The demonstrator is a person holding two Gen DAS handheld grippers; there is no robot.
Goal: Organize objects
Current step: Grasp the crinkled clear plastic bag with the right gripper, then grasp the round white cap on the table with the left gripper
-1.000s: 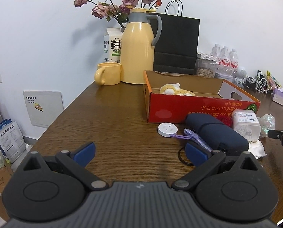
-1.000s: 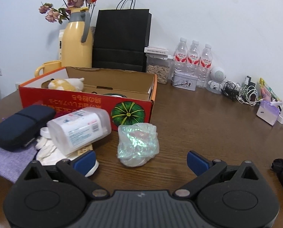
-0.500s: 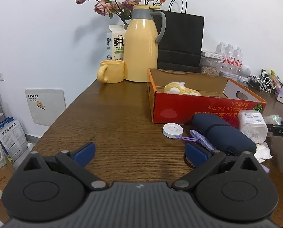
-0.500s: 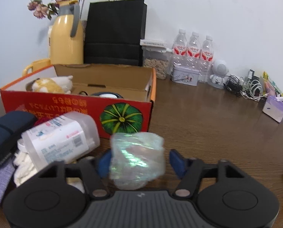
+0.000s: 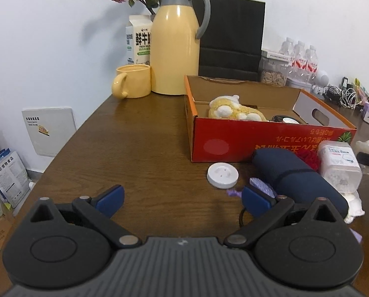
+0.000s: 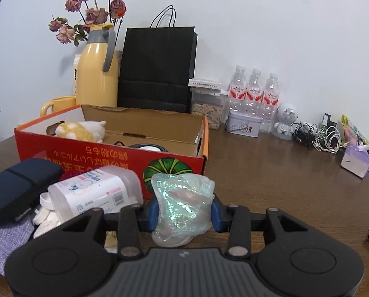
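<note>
Right tool (image 6: pixel 183 212) jaws, wide before, closing around iridescent bag (image 6: pixel 183 206) | soft, light, crinkly: pinch mid-body | left tool (image 5: pixel 183 199) released, empty

We are looking at a brown wooden table (image 5: pixel 140 133) standing against a plain white wall (image 5: pixel 48 37) filling the upper frame.

Counted beside the one red cardboard box (image 6: pixel 110 158): three water bottles (image 6: pixel 255 91), one yellow thermos (image 6: pixel 96 74), one yellow mug (image 5: pixel 132 81), one black paper bag (image 6: pixel 157 69), one milk carton (image 5: pixel 140 42). Counted inside that box: one plush toy (image 5: pixel 234 110). Counted before it: one white disc (image 5: pixel 222 175), one navy case (image 5: pixel 293 175), one iridescent bag (image 6: pixel 182 198).
</note>
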